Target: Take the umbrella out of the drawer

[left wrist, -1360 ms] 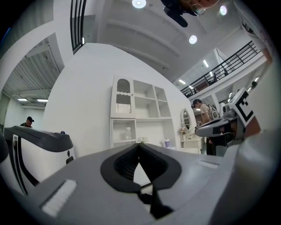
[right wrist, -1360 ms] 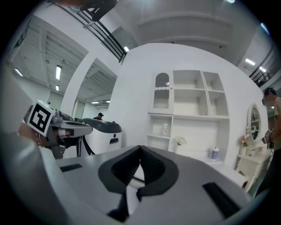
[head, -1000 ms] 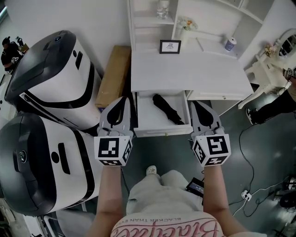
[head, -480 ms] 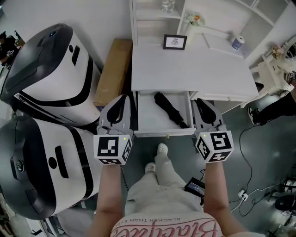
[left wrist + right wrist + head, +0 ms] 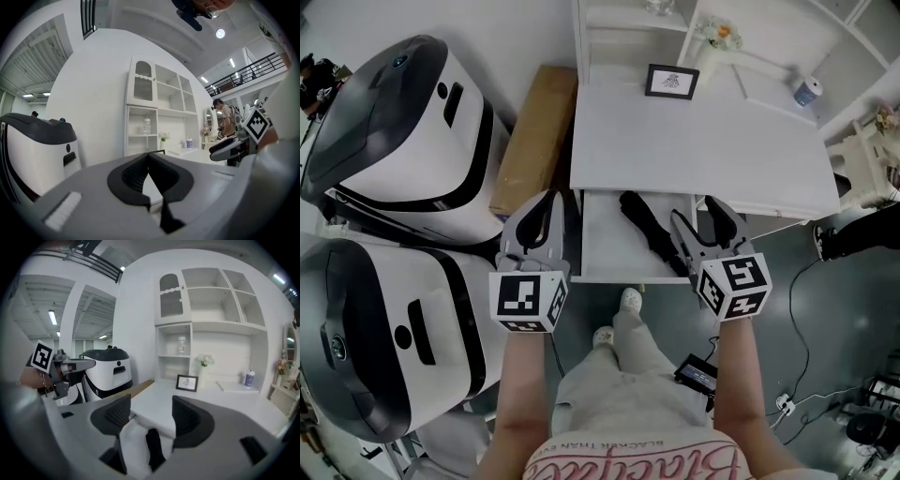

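A folded black umbrella is seen lying diagonally in the open drawer of the white desk, toward the drawer's right edge. Above the drawer's front right corner the right gripper is held, its jaws opening with nothing between them and the umbrella lying below. The left gripper is kept with its jaws together beside the drawer's left edge.

The umbrella was black and folded shut. It lay flat, aslant on the floor of the open white drawer, from the back toward the front right corner.
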